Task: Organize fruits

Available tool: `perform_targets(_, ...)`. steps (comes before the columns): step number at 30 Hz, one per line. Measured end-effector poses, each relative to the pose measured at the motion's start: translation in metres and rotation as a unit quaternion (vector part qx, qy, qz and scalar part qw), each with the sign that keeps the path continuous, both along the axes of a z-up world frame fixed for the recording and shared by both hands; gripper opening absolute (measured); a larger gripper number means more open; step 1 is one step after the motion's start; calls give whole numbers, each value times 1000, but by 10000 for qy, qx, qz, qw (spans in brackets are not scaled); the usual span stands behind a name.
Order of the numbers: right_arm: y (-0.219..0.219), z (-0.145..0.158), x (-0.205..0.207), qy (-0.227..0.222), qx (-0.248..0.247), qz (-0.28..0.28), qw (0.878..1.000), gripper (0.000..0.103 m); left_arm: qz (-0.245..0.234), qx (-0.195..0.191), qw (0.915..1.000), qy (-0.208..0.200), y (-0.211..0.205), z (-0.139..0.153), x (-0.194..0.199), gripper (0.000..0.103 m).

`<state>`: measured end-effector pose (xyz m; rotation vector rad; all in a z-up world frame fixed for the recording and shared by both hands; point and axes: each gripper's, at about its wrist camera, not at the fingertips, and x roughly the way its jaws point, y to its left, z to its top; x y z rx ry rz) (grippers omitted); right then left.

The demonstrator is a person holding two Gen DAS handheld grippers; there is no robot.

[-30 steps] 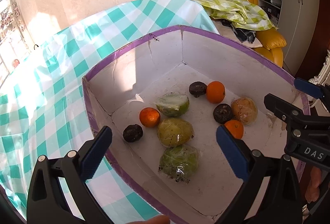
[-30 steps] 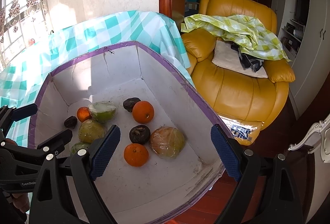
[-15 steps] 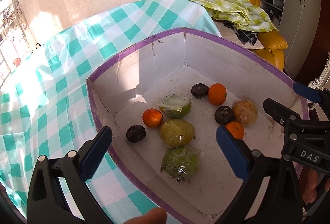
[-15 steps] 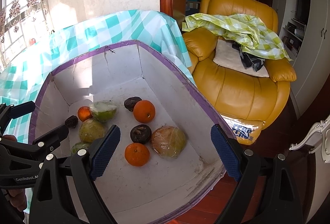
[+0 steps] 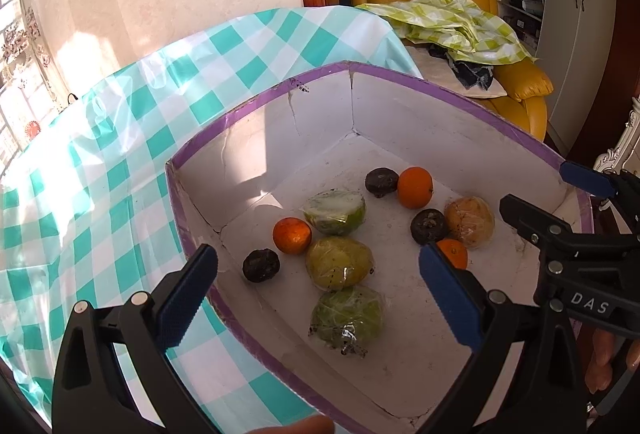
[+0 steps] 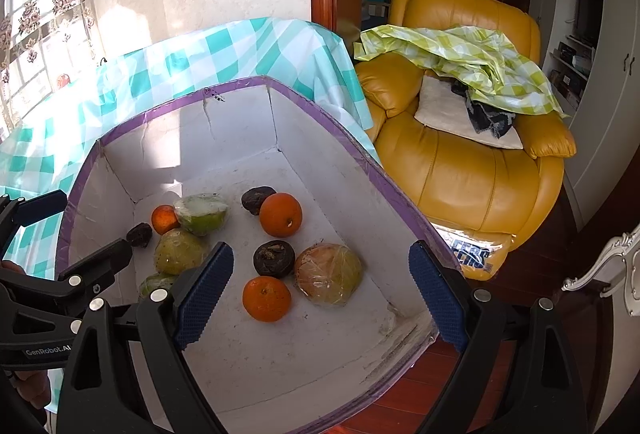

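A white box with a purple rim (image 5: 440,86) (image 6: 384,186) holds several fruits: three oranges (image 5: 415,187) (image 6: 280,215), three dark wrinkled fruits (image 5: 428,226) (image 6: 274,259), and plastic-wrapped green and yellowish fruits (image 5: 339,263) (image 6: 329,274). My left gripper (image 5: 316,298) is open and empty above the box's near left side. My right gripper (image 6: 320,294) is open and empty above the box's near right part, over an orange (image 6: 267,299). The right gripper also shows at the right edge of the left wrist view (image 5: 560,202).
The box sits on a table with a teal-and-white checked cloth (image 5: 100,170) (image 6: 224,46). A yellow leather armchair (image 6: 472,162) with a green checked cloth (image 6: 464,54) stands to the right, beyond the table edge. Wood floor lies below.
Both grippers have drawn back and a little left from the box; more tablecloth shows in the left wrist view. The fruits have not moved. Both stay open.
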<state>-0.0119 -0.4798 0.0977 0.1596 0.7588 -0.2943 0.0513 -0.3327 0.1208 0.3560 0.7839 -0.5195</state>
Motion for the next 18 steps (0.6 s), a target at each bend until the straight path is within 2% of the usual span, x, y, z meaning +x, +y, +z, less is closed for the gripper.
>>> perform_targets(3, 0, 0, 0, -4, 3, -4, 10000, 87, -49, -41, 10000, 47, -1, -1, 0, 101)
perform_targets(8, -3, 0, -2, -15, 14, -30, 10000, 87, -195, -396, 9988, 225, 0, -1, 0, 101)
perform_targets(13, -7, 3, -5, -58, 46, -106, 9999, 87, -305, -536, 9976, 313, -5, 3, -3, 101)
perform_targets(18, -1, 24, -17, -418, 57, -84, 9991, 87, -263, -1109, 9933, 212, 29, 34, -8, 101)
